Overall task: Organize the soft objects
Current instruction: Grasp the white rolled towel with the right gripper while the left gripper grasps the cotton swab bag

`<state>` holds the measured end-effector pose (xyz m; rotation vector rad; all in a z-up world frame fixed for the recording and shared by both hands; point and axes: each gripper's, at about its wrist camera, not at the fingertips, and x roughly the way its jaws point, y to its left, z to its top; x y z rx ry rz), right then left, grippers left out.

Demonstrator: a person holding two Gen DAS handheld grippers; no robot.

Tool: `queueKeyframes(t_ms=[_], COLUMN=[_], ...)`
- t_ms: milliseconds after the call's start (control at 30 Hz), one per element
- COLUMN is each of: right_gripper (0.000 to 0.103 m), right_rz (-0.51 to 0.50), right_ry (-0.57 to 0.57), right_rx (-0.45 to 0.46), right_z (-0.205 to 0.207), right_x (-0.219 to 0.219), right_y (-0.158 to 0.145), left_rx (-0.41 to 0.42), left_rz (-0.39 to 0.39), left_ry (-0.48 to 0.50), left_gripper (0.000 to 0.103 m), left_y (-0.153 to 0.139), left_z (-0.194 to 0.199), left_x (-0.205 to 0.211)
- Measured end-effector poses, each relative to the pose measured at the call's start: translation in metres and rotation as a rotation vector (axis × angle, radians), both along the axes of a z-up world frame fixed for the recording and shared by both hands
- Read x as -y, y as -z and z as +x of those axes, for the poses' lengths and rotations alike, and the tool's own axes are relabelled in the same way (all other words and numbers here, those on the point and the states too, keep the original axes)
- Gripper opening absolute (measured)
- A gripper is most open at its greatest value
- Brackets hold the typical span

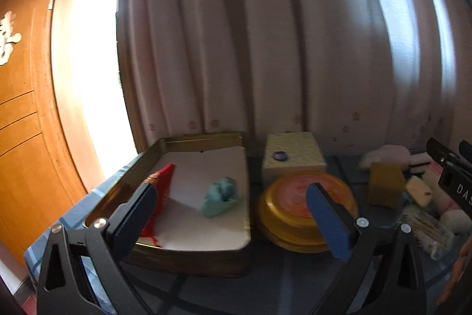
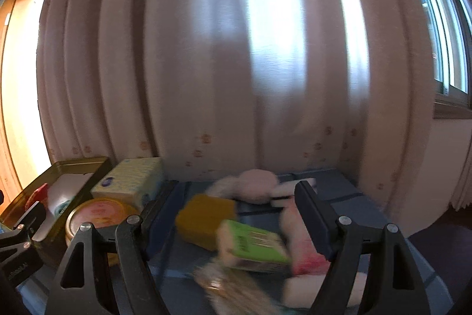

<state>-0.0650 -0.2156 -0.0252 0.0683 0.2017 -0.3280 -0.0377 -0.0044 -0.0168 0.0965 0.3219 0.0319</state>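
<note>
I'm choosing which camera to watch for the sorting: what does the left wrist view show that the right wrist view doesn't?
Only the left wrist view shows the crumpled teal soft lump on the white liner of the gold rectangular tin tray, and the wooden door. Only the right wrist view shows the window and the green-labelled packet. Both show the tray, the round gold tin lid, the pale yellow box, the yellow sponge block and the curtain.

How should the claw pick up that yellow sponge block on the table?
Probably grip the yellow sponge across its two flat side faces, coming in from the front and slightly above. It sits as a squarish block with bare cloth in front of it; the green-topped sponge crowds its right corner, so pinch toward the left.
</note>
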Motion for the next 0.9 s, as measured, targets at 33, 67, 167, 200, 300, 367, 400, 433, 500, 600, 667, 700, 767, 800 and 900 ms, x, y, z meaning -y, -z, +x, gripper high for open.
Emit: queueKeyframes(t_ms=[33,67,167,200,300,367,400,433,500,600,667,700,767,800,900], right_gripper=[0.08,0.08,0.08,0.08,0.08,0.08,0.08,0.08,0.08,0.08,0.08,0.08,0.08,0.08,0.08], right_rz=[0.004,0.01,0.043,0.058,0.12,0.174,0.204,0.224,0.247,0.315,0.353,0.363,0.387,0.388,0.375], right_ry=[0.012,0.027,0.071,0.084,0.1,0.1,0.101,0.104,0.099,0.051,0.029,0.02,-0.035,-0.052,-0.054], right_rx=[-0.003,-0.007,-0.017,-0.022,-0.063,-0.097,-0.11,-0.123,-0.162,-0.23,-0.219,-0.224,-0.257,-0.276,-0.34], right_z=[-0.004,-0.009,-0.024,-0.029,-0.041,-0.048,-0.052,-0.056,-0.058,-0.056,-0.058,-0.057,-0.05,-0.046,-0.034], right_x=[0.006,0.014,0.04,0.048,0.072,0.087,0.094,0.099,0.103,0.107,0.107,0.105,0.1,0.096,0.086], right_y=[0.0,0.001,0.002,0.003,0.006,0.01,0.013,0.016,0.024,0.038,0.039,0.038,0.04,0.041,0.048], left_rx=[-0.006,-0.01,-0.024,-0.027,-0.042,-0.061,-0.071,-0.076,-0.096,-0.156,-0.167,-0.154,-0.14,-0.141,-0.151], left_rz=[0.001,0.002,0.009,0.012,0.028,0.031,0.032,0.034,0.035,0.017,0.066,0.069,0.075,0.082,0.08], left_ry=[0.017,0.03,0.076,0.09,0.119,0.145,0.162,0.171,0.195,0.242,0.248,0.252,0.26,0.255,0.238], left_gripper=[0.102,0.102,0.102,0.102,0.102,0.102,0.102,0.102,0.102,0.1,0.097,0.097,0.097,0.097,0.097], left_y=[0.0,0.0,0.001,0.001,0.002,0.004,0.004,0.005,0.008,0.021,0.024,0.023,0.024,0.024,0.025], left_z=[-0.001,-0.002,-0.006,-0.006,-0.009,-0.009,-0.01,-0.01,-0.012,-0.014,-0.017,-0.019,-0.024,-0.024,-0.023], left_x=[0.006,0.009,0.022,0.025,0.039,0.047,0.052,0.056,0.065,0.08,0.093,0.095,0.099,0.1,0.1])
